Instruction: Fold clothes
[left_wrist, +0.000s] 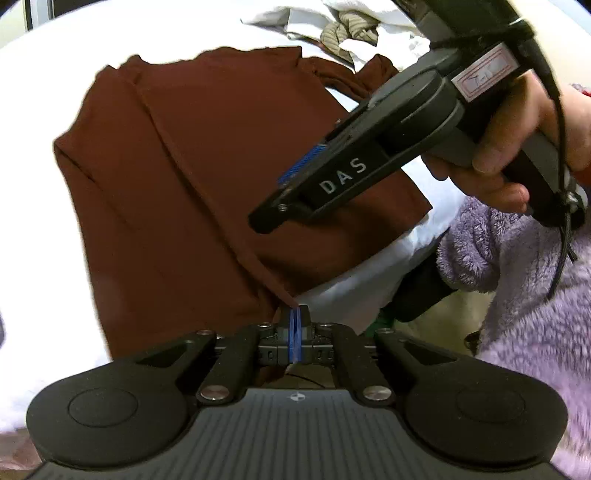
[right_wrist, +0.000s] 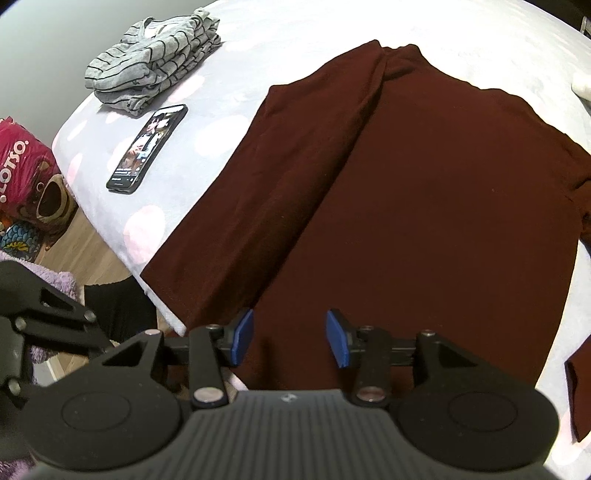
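While the maroon shirt (left_wrist: 192, 177) lies spread flat on the bed (left_wrist: 44, 92), the left tongs (left_wrist: 294, 325) are pinched tight on a corner of its hem at the bed's near edge. In the same left wrist view the right tongs (left_wrist: 291, 192) hang over the shirt, held by the right hand (left_wrist: 517, 147); a heap of pale clothes (left_wrist: 351, 33) sits at the far edge. From the right wrist view, the right tongs (right_wrist: 290, 339) stand wide apart above the shirt (right_wrist: 424, 192), holding nothing. A phone (right_wrist: 147, 147) and folded striped clothes (right_wrist: 155, 59) lie near the bed's left edge.
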